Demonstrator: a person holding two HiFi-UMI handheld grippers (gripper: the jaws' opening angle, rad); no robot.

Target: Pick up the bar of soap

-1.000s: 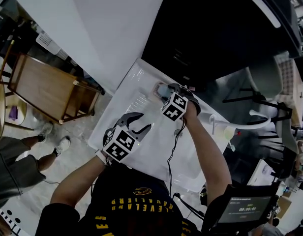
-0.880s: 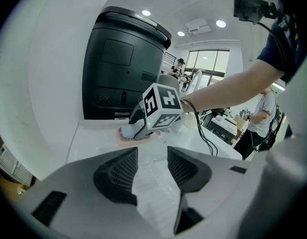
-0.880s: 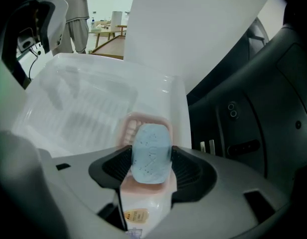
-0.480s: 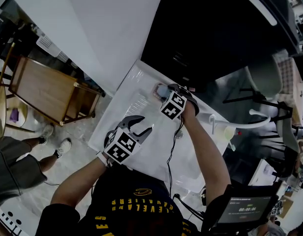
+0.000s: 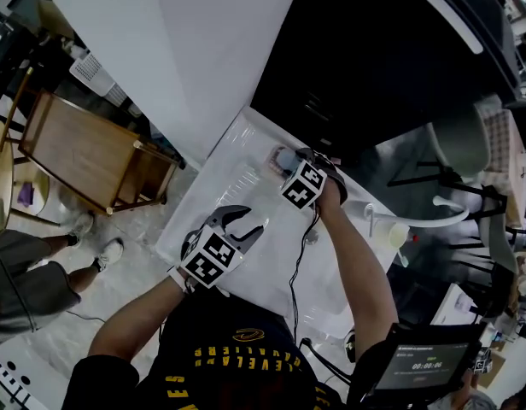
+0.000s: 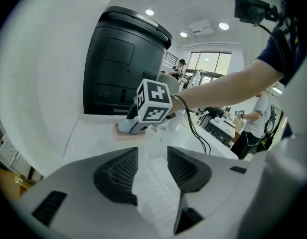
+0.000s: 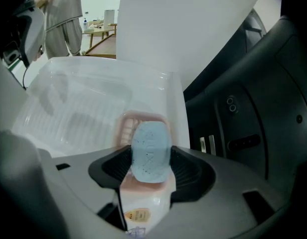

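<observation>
A light blue bar of soap is clamped between the pads of my right gripper, just over a pink soap dish. In the head view that gripper is at the far end of the white counter, with the soap at its tip beside the dish. My left gripper hovers open over the ribbed drainboard nearer the person, nothing between its jaws. From the left gripper view, the dish and the right gripper's marker cube lie ahead.
A tall black appliance stands right behind the soap dish, and a white wall borders the counter's left. A faucet and a cable lie right of my arms. A wooden chair and a standing person are on the floor at left.
</observation>
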